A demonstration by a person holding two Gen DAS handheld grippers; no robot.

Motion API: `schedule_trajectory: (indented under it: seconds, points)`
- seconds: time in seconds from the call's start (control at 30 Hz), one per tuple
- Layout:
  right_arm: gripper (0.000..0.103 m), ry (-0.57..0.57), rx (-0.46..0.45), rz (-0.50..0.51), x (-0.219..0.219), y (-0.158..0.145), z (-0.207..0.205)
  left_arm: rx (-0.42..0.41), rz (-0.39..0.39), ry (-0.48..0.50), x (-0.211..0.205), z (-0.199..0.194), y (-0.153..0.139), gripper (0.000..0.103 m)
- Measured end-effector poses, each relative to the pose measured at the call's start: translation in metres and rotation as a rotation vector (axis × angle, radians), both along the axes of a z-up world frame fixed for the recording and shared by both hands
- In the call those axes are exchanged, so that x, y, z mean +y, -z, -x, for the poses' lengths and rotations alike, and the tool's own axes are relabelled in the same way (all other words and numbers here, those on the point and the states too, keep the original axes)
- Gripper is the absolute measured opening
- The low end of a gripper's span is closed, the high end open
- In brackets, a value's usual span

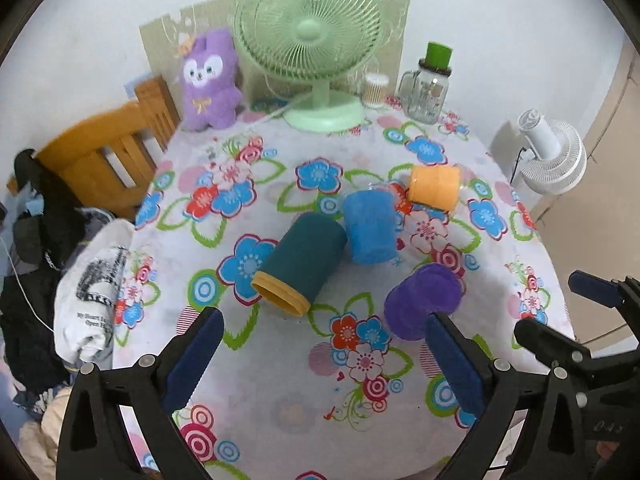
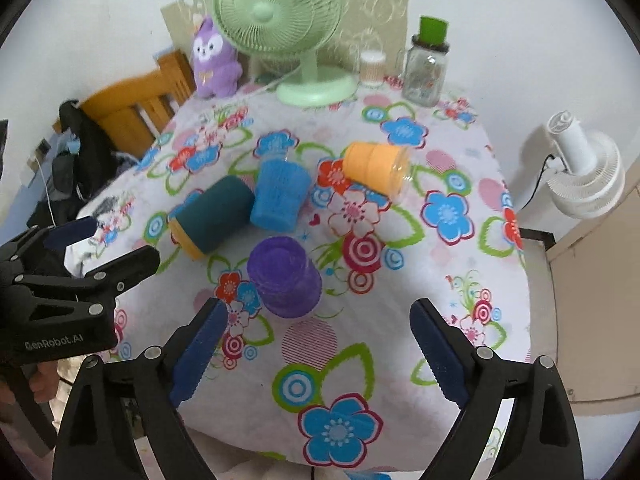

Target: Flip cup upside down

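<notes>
Several cups sit on the floral tablecloth [image 1: 280,380]. A dark teal cup [image 1: 302,260] with a yellow rim lies on its side, mouth toward me; it also shows in the right wrist view [image 2: 216,216]. A blue cup [image 1: 370,226] [image 2: 280,196] stands base up. An orange cup [image 1: 434,188] [image 2: 376,168] lies on its side. A purple cup [image 1: 422,300] [image 2: 286,276] stands base up. My left gripper [image 1: 324,360] is open and empty, just short of the teal and purple cups. My right gripper [image 2: 320,352] is open and empty, just before the purple cup.
A green desk fan [image 1: 310,48], a purple plush toy [image 1: 208,80], a glass jar with a green lid [image 1: 430,88] and a small white container [image 1: 375,88] stand at the table's far edge. A wooden chair [image 1: 104,156] and clothes [image 1: 92,292] are left. A white fan [image 1: 550,156] is right.
</notes>
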State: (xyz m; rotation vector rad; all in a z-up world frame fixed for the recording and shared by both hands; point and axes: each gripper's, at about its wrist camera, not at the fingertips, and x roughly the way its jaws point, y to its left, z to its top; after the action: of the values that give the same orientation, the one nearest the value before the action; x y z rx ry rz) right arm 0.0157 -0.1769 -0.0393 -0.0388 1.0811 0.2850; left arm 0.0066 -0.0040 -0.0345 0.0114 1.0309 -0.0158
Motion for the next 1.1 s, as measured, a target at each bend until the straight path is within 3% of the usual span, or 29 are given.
schedule_trajectory:
  seconds: [0.2, 0.67, 1.1]
  points:
    - [0.096, 0.033, -0.067, -0.012, -0.016, -0.019, 0.021, -0.017, 0.041, -0.032, -0.010, 0.025, -0.015, 0.103]
    - [0.096, 0.158, -0.146, -0.021, -0.038, -0.035, 0.066, -0.046, 0.024, -0.067, -0.027, 0.065, -0.027, 0.103]
    - [0.096, 0.173, -0.173, -0.005, -0.038, -0.039, 0.080, -0.066, 0.045, -0.091, -0.026, 0.081, -0.028, 0.103]
